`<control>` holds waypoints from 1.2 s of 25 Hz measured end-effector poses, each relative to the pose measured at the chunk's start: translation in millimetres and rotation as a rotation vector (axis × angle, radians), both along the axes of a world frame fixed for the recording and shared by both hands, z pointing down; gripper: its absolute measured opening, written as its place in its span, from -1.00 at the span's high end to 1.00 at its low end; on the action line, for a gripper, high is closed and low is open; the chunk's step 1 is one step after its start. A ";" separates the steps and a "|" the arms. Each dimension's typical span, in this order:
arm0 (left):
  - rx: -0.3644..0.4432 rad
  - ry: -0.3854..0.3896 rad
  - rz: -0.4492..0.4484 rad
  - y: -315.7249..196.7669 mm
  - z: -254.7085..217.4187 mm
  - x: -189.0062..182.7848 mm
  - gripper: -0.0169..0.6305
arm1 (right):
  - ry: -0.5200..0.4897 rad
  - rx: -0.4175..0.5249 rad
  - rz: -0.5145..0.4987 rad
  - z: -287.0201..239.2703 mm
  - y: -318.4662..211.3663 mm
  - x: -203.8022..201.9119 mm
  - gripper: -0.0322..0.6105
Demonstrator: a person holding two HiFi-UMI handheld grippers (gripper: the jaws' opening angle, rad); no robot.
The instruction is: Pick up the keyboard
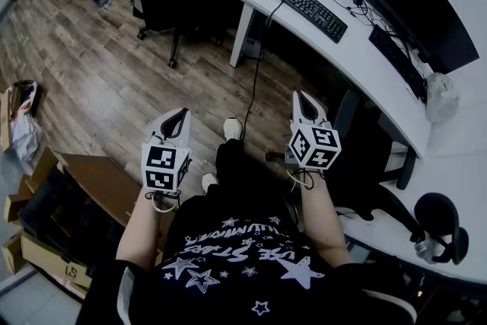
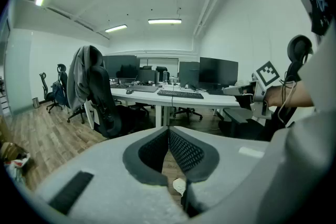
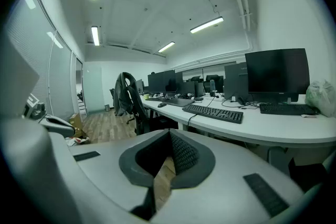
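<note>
On desk (image 1: 358, 53) keyboard (image 1: 302, 5) untouched; left gripper (image 1: 181, 113), right gripper (image 1: 300, 96) closed

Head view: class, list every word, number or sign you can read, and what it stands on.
Nothing reads clearly.
Shirt: white lettering among stars, upside down, too distorted to read.
Cardboard box: short dark mark, too blurred.
Keyboard: key legends too small.
Cubes on left gripper and right gripper: square patterns, no words.
</note>
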State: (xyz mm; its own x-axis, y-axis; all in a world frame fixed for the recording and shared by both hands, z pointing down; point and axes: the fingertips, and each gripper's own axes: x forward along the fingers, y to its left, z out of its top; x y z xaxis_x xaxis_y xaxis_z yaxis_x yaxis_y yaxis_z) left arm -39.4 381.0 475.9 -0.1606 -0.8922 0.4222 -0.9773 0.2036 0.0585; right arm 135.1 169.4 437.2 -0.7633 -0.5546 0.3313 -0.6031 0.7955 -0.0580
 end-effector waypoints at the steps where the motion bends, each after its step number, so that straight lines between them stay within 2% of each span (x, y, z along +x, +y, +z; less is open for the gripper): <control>1: -0.001 0.008 0.001 -0.4 1.9 0.1 0.88 | 0.000 -0.001 -0.003 0.4 0.4 -2.4 0.89; 6: -0.009 0.017 0.008 -7.5 5.8 -4.3 0.88 | 0.007 -0.003 -0.027 3.2 -0.5 -16.1 0.89; 10: 0.021 -0.002 0.021 -23.9 -7.1 -16.7 0.88 | -0.016 0.003 -0.020 -4.5 -13.1 -26.9 0.89; 16: 0.088 -0.021 0.037 -63.7 -40.6 -45.8 0.88 | -0.116 0.016 0.002 -30.5 -50.0 -49.2 0.89; 21: 0.120 -0.039 0.063 -110.9 -57.2 -68.7 0.86 | -0.155 0.010 0.031 -36.7 -97.8 -64.1 0.88; 22: 0.123 -0.041 0.076 -121.8 -58.6 -72.3 0.82 | -0.161 0.001 0.029 -35.9 -107.3 -67.6 0.80; 23: 0.123 -0.044 0.091 -133.2 -59.0 -76.1 0.66 | -0.166 -0.011 0.024 -34.3 -116.6 -71.2 0.65; 24: 0.121 -0.047 0.107 -145.4 -58.6 -79.8 0.38 | -0.168 -0.024 0.020 -32.0 -126.4 -74.6 0.59; 25: 0.117 -0.049 0.119 -158.2 -57.8 -83.5 0.18 | -0.167 -0.035 0.019 -29.3 -137.1 -77.6 0.52; 27: 0.106 -0.045 0.141 -184.6 -55.6 -89.2 0.02 | -0.165 -0.052 0.027 -23.5 -160.3 -81.0 0.30; 30: 0.071 -0.034 0.191 -226.6 -50.2 -91.7 -0.10 | -0.171 -0.080 0.053 -15.4 -195.9 -79.1 0.07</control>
